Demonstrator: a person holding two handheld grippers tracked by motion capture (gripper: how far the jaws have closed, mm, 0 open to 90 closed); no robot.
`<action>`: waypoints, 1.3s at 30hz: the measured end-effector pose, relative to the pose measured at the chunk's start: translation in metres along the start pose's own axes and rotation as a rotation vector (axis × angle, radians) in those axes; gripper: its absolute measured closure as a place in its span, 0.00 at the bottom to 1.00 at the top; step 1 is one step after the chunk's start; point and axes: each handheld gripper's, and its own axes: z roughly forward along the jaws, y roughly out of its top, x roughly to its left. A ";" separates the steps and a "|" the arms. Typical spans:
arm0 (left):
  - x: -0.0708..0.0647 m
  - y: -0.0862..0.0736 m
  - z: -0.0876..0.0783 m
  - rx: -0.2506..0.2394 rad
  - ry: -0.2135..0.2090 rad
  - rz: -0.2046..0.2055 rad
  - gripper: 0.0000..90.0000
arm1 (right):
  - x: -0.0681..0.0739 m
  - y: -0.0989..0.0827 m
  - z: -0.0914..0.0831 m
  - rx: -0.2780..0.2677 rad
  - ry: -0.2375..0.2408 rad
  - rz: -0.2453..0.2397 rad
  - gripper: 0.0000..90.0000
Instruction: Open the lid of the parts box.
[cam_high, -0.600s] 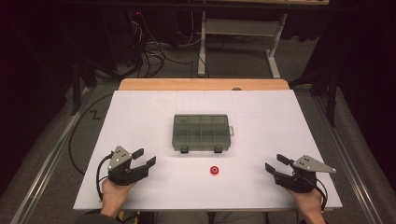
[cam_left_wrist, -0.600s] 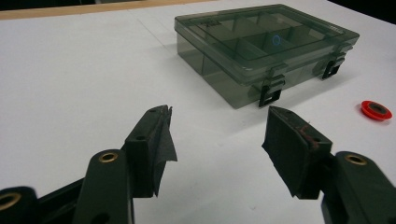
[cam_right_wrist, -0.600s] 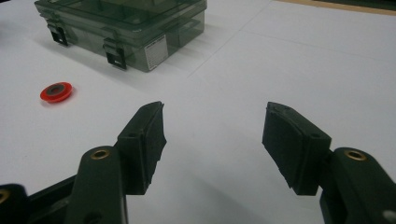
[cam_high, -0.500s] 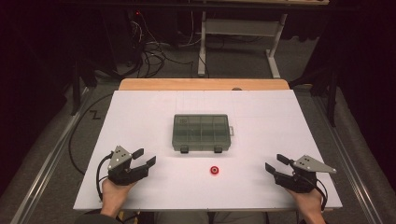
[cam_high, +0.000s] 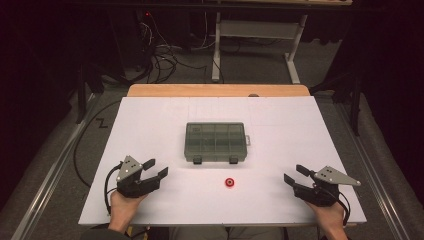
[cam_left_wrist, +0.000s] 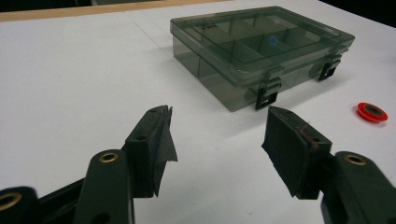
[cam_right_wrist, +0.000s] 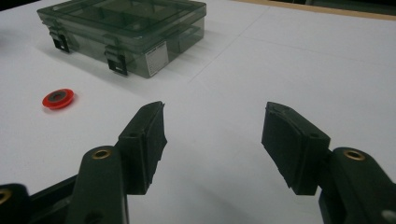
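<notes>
Two things lie on the white table (cam_high: 150, 130): a shut box (cam_high: 216, 142) at the middle and, just in front, a red ring (cam_high: 230, 183). Left gripper (cam_high: 154, 170) and right gripper (cam_high: 294, 176) rest at the near corners, jaws open and empty, likely poised to start. Gripper views reveal the box's latches (cam_left_wrist: 266, 93) closed.

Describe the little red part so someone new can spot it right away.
Start at the white table and find the smoky clear compartment box at its middle. Just in front of the box's two latches lies a small red ring, flat and alone, the one brightly coloured thing there.
</notes>
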 end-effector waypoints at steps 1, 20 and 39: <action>0.000 0.000 0.000 0.000 -0.001 -0.001 0.45 | -0.001 0.000 0.000 -0.002 -0.002 0.002 0.46; -0.002 0.003 0.005 -0.001 -0.012 0.008 0.46 | 0.002 0.003 0.004 -0.014 0.002 -0.010 0.49; -0.003 0.009 0.009 -0.021 -0.024 -0.003 0.48 | 0.007 0.010 0.010 -0.027 -0.006 0.008 0.53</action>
